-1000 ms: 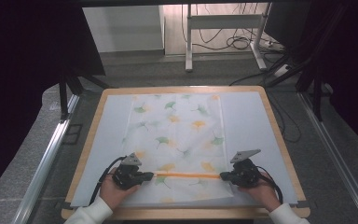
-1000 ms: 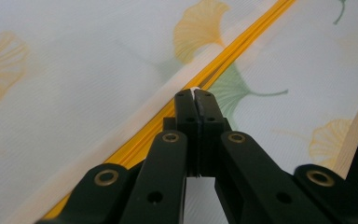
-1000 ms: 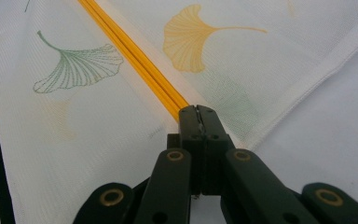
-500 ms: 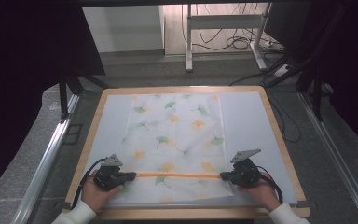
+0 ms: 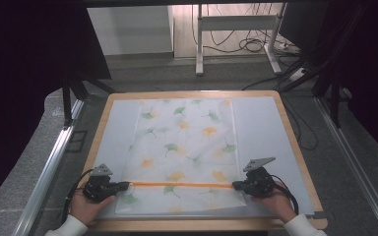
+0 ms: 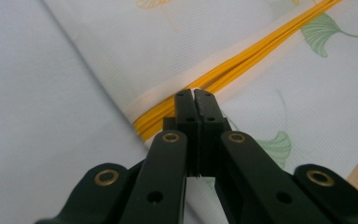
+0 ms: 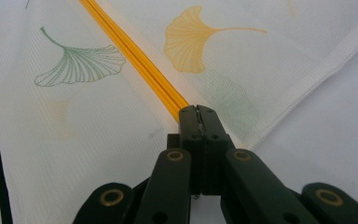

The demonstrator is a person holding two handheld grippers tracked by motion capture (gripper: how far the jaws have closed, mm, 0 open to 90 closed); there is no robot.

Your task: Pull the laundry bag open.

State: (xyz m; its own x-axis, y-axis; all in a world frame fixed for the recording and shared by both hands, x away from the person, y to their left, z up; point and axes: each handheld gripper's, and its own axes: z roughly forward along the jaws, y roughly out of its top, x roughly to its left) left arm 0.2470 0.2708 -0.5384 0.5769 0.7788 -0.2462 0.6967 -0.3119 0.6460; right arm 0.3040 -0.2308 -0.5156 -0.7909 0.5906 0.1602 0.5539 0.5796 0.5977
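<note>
Zipper: a yellow-orange zipper point(image 5: 177, 185) ran straight across the mesh bag, parallel to the desk's near edge and not far in from it. In the left tool view it crossed as a bright band point(image 6: 242, 70), in the right tool view likewise point(image 7: 130, 56).
Mesh bag: a white mesh laundry bag point(image 5: 184, 147) printed with green and yellow ginkgo leaves lay flat, reaching from near the desk's far edge almost to its near edge, roughly midway between the left and right edges. Its weave and white hem showed close up point(image 6: 168, 42) point(image 7: 270, 70).
Left tool: the left tool point(image 5: 126, 185) lay at the zipper's left end, toward the near left corner; its black jaws were pressed together on that end of the zipper point(image 6: 195, 95), with the hem just beside them.
Right tool: the right tool point(image 5: 235, 185) lay at the zipper's right end, toward the near right corner; its jaws were clamped on that end point(image 7: 198, 111).
Hands: a hand gripped each tool from the near edge, left point(image 5: 86, 206) and right point(image 5: 275, 201), both in white sleeves.
Mat: a pale grey mat point(image 5: 266, 128) covered the desk under the bag.
Desk: a light wooden desk point(image 5: 295, 147) with a raised rim carried everything.
</note>
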